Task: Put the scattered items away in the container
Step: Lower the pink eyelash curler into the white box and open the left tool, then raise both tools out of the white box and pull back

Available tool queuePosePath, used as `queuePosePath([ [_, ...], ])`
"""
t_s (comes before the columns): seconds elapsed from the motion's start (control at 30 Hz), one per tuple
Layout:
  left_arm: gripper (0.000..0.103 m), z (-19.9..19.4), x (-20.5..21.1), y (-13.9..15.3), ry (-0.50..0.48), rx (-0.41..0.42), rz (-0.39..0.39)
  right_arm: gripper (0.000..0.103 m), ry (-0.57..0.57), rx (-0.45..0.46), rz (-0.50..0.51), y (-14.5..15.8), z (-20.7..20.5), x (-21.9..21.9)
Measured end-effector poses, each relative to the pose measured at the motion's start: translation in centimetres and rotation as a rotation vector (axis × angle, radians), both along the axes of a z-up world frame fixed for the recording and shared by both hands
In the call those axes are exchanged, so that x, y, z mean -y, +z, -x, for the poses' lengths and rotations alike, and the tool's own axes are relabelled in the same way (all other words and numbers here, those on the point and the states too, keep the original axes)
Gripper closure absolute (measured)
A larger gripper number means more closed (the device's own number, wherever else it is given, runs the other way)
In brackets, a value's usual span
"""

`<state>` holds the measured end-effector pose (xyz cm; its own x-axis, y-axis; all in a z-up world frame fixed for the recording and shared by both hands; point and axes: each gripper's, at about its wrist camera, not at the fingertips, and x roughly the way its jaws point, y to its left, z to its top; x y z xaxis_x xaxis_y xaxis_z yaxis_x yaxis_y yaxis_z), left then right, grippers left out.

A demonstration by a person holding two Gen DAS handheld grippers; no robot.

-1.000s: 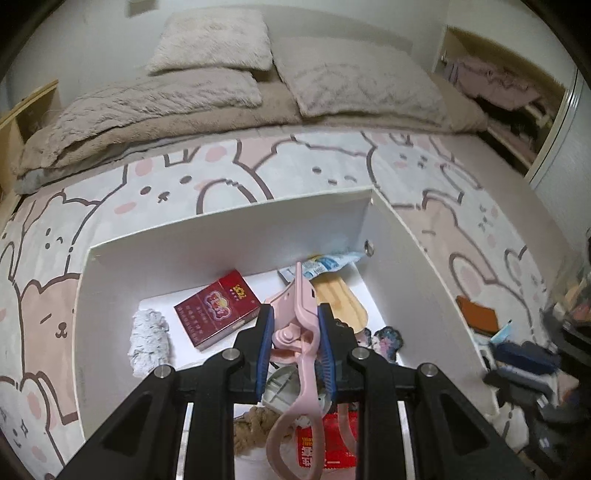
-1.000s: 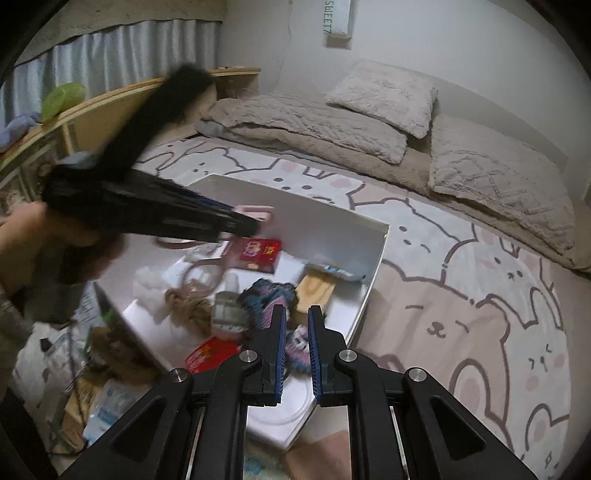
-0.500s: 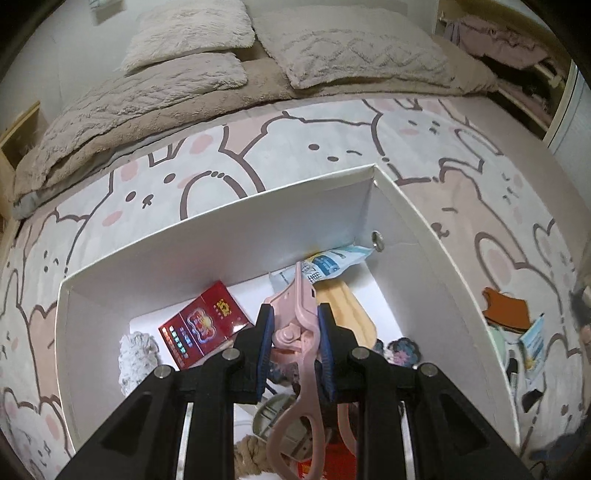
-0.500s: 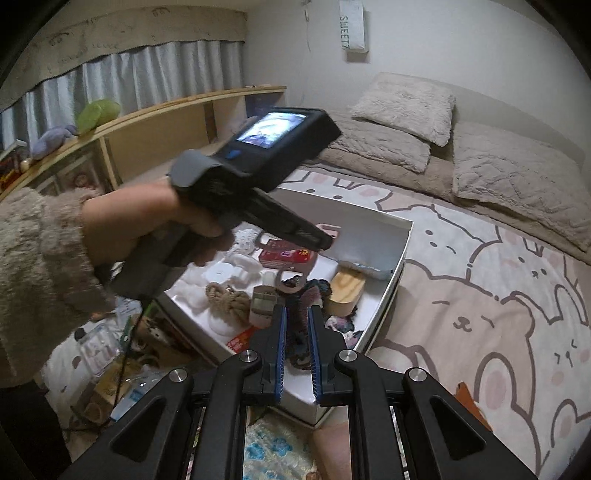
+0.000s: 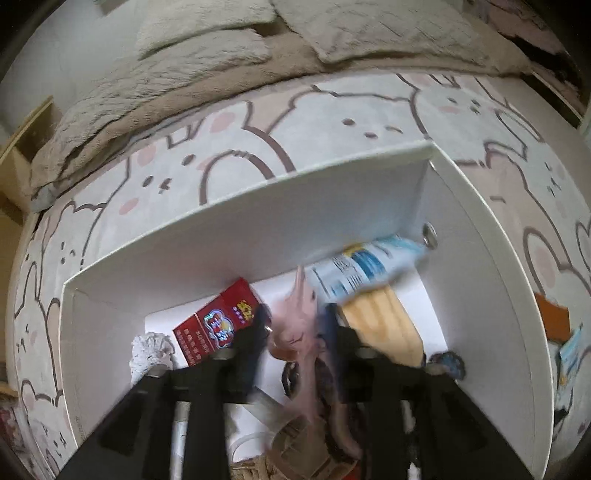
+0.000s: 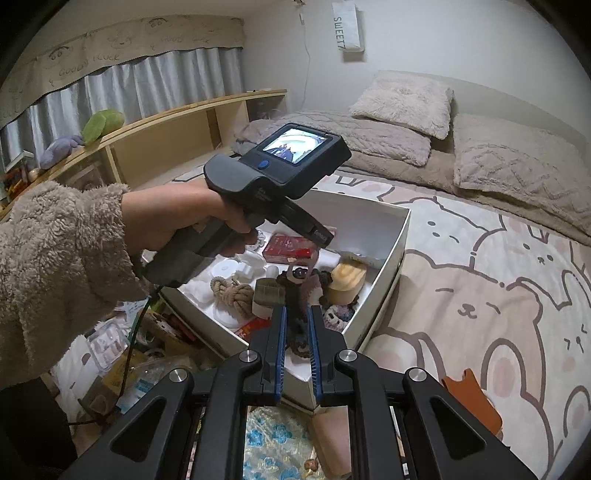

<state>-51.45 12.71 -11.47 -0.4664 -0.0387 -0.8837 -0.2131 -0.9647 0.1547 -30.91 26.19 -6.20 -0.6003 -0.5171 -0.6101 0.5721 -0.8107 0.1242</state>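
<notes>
In the right wrist view, a hand (image 6: 184, 221) in a fuzzy beige sleeve (image 6: 62, 266) grips the left gripper (image 5: 295, 325) by its handle, tilted down over the white box (image 6: 400, 236); its own fingers are hidden behind its body there. The small screen (image 6: 293, 147) on its back glows, too small to read. In the left wrist view motion blurs everything near the jaws, which are opening: the pink eyelash curler (image 5: 301, 325) hangs between them, and the pads appear clear of it, though the blur makes this hard to judge. Its loops are lost in the clutter below.

Inside the box, from the left: a white fluffy thing (image 5: 149, 349), half covered by the gripper; a red cigarette pack (image 5: 218, 325) whose print is too smeared to read; a blue-and-white packet (image 5: 364, 266) with unreadable label text, leaning into the far corner; a wooden piece (image 5: 384, 325) under it. A coil of rope (image 6: 232, 295) lies nearer the box's front.

The right gripper (image 6: 295, 328) holds its jaws narrow, nothing plainly between them. On the wall, a hanging tag (image 6: 347, 26) reads "SWEET". At far right an orange item (image 6: 469, 398) lies on the bear-print blanket (image 6: 480, 295), outside the box, partly cut off.
</notes>
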Motion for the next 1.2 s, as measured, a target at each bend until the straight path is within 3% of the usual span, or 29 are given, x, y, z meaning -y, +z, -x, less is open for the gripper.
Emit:
queuePosePath([
  [0.03, 0.006, -0.1, 0.1, 0.3, 0.013, -0.022, -0.007, 0.092, -0.001, -0.001, 0.003, 0.0, -0.1, -0.1],
  [0.07, 0.004, -0.2, 0.2, 0.6, 0.021, -0.039, -0.009, 0.092, -0.003, -0.002, 0.006, 0.1, -0.1, -0.1],
  [0.87, 0.004, -6.3, 3.4, 5.4, 0.042, -0.09, -0.129, 0.092, -0.053, -0.022, 0.009, 3.6, -1.7, 0.8],
  [1.2, 0.004, -9.9, 6.5, 6.9, 0.057, -0.116, -0.237, 0.092, -0.12, 0.01, 0.019, 3.2, 0.5, 2.6],
])
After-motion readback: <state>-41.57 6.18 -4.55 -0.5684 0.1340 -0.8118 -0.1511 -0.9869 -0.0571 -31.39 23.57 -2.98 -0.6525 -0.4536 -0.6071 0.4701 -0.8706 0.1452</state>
